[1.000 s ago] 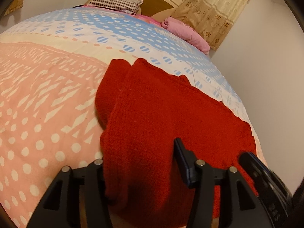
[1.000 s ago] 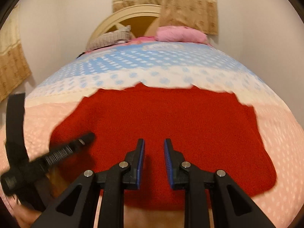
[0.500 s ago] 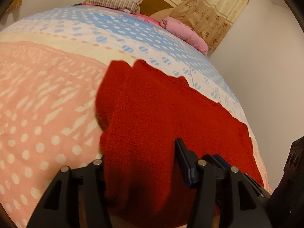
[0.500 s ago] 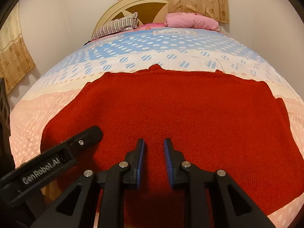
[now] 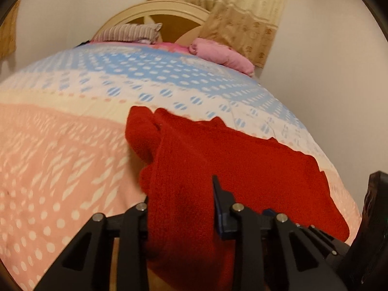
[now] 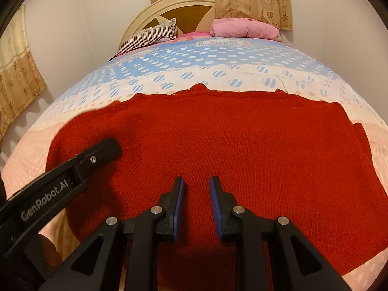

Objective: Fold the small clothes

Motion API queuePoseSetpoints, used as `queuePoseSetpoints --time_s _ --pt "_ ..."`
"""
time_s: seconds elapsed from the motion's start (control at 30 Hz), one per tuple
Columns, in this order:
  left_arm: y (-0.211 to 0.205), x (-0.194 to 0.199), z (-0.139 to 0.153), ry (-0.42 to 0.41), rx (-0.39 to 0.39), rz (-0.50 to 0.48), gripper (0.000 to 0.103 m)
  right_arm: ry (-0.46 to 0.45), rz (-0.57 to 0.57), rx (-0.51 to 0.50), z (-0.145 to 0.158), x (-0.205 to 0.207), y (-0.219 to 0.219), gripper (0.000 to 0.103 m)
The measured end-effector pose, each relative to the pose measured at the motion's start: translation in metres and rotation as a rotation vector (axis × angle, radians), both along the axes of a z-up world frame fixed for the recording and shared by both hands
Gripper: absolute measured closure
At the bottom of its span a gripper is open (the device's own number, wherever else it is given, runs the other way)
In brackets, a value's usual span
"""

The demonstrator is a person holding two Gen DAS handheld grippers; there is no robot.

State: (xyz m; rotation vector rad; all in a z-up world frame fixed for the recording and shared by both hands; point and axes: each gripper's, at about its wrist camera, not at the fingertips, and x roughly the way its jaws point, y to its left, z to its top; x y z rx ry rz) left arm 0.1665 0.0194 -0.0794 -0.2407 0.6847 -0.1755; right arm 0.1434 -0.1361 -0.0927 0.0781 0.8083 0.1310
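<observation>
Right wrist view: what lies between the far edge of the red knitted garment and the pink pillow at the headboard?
Only bare bedspread, its white then blue dotted bands, lies between the red knitted garment and the pink pillow. The right wrist view shows this clearly.

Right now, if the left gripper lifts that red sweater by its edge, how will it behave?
Probably floppy: the red sweater already bunches between the left gripper fingers. Its thick knit suggests some weight, so it would likely sag. The rough weave should grip, dragging on the bedspread rather than sliding.
</observation>
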Motion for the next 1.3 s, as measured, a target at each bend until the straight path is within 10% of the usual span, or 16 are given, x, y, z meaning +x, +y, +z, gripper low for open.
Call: queuePoseSetpoints --time_s 0.63,0.87,1.3 --pt "-0.059 0.003 -0.001 -0.028 0.228 -0.295 0.073 0.009 -0.057 0.438 -0.001 -0.022 -0.073 0.077" --pt "-0.063 0.000 -0.003 -0.038 0.236 -0.307 0.073 -0.020 0.011 0.671 0.025 0.005 -0.100 0.037" --pt "-0.062 0.000 -0.004 -0.036 0.210 -0.309 0.073 0.122 0.298 0.637 0.013 0.095 -0.037 0.045"
